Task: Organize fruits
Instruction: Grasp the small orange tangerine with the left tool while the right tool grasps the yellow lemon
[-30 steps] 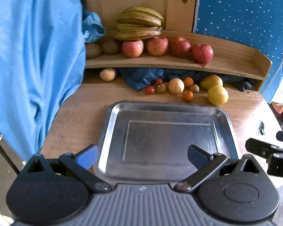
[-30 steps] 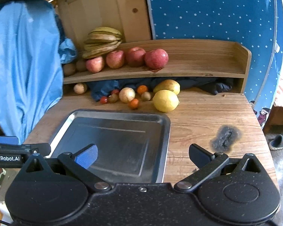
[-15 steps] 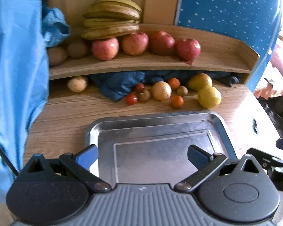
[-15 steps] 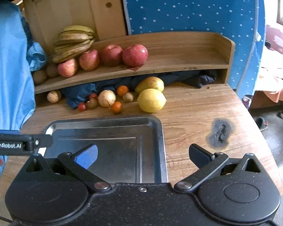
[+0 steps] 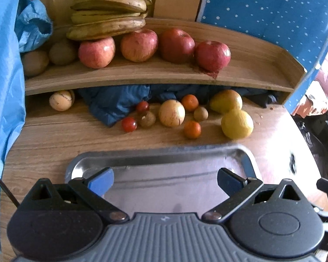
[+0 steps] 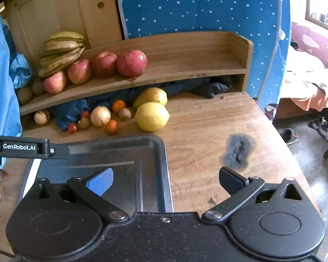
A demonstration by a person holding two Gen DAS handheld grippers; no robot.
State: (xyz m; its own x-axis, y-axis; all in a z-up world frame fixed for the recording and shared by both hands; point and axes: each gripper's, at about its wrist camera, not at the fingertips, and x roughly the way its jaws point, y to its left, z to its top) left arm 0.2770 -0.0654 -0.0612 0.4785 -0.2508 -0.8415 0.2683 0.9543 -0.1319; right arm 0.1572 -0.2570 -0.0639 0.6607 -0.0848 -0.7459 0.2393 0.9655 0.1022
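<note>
Both my grippers hung spread and empty: the left gripper (image 5: 165,178) over the metal tray (image 5: 247,159), the right gripper (image 6: 166,178) straddling the tray's right rim (image 6: 164,170). The loose fruit lay on the tabletop (image 6: 207,126) beyond the tray: the lemon (image 5: 237,123), a pear (image 5: 226,101), small oranges (image 5: 192,129), cherry tomatoes (image 5: 129,124). The round fruit could have rolled off my pads, and the lemon, touching the pear, might have nudged it away. The brown ones were possibly kiwis; too blurred to tell. Compared with a second before, I had moved closer to the fruit, the tray sliding lower in view.
</note>
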